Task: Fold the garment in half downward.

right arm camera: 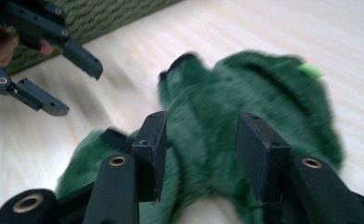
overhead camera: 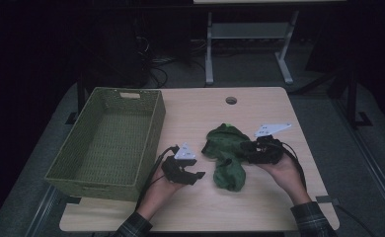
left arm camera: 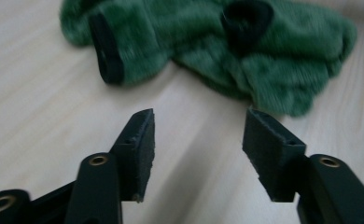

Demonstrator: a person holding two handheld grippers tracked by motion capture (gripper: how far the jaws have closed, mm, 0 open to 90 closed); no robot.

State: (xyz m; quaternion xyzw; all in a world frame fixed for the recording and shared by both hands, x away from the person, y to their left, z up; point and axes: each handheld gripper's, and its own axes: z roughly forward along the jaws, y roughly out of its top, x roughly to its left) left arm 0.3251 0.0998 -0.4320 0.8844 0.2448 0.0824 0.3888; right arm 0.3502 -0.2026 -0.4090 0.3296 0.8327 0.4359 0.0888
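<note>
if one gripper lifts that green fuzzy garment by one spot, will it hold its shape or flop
Probably flop: the green fuzzy garment lies crumpled in soft folds on the table, so loose parts would likely hang and drag. It looks light. The fuzzy pile should grip rather than slip, but pushed, it would likely bunch rather than slide whole.

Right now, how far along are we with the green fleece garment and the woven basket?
Nothing looks finished: the woven olive basket holds nothing. In hand: the right gripper stands over the crumpled green fleece garment on the pale wooden table, jaws apart, fabric between them but not clamped. The left gripper hangs open short of the garment. Left, probably: grip, tidy and move it to the basket.
</note>
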